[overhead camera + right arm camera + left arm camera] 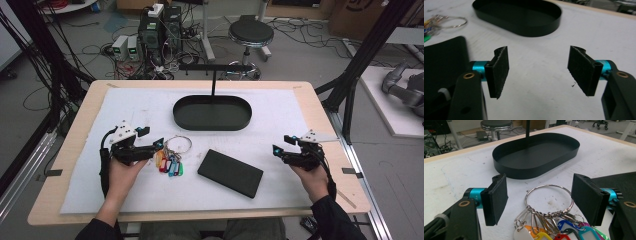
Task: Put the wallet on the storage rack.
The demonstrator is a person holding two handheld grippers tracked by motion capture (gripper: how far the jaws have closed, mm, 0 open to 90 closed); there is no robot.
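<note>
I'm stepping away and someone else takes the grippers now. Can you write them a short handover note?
Left gripper: open, jaws either side of the key ring, not gripping it.
Right gripper: open, holding nothing, over bare mat right of the black case.
Keys and case lie on the mat in front of the tray, which holds nothing.
Done: nothing moved yet.
Left: probably grip the keys and carry them to the tray.
</note>
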